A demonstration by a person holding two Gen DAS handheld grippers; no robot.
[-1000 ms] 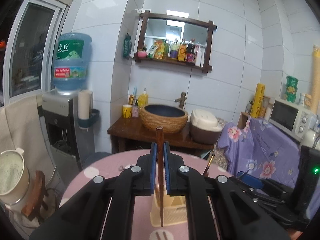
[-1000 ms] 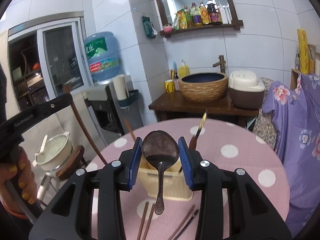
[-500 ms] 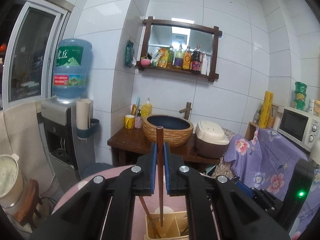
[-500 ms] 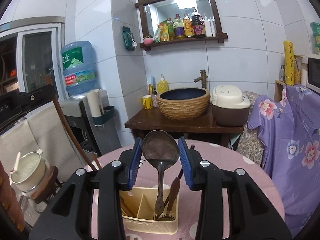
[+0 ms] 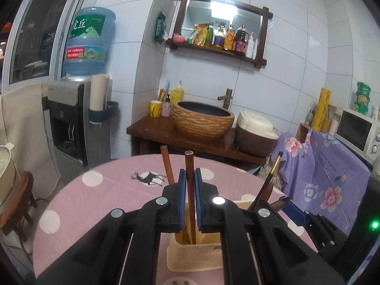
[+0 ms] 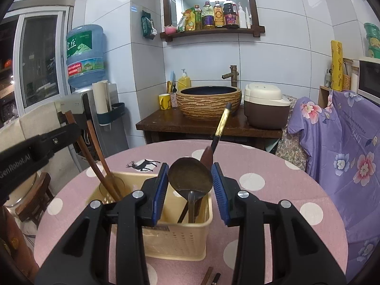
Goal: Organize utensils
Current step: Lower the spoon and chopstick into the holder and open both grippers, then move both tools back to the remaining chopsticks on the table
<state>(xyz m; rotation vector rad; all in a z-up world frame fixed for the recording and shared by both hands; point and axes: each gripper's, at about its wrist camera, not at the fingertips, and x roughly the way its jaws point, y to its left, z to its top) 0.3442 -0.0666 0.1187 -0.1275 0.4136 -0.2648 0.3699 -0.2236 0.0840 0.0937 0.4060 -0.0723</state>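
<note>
The round surface wears a pink cloth with white dots and a little deer print; on it stands a cream plastic utensil holder with dividers inside. The left gripper is above the holder's left end; its blue fingers are pressed together on a brown wooden chopstick, which stands almost upright with its lower end down inside the holder's left compartment; a second wooden chopstick leans in that same compartment, just beside the first. The right gripper is over the holder's right end; its fingers squeeze the bowl of a dark metal spoon from both sides; the spoon's bowl is up and its handle hangs down into the right compartment. A black and gold chopstick and a brown wooden spoon stick up from that compartment behind the metal spoon. Two stick ends lie on the cloth in front of the holder.
</note>
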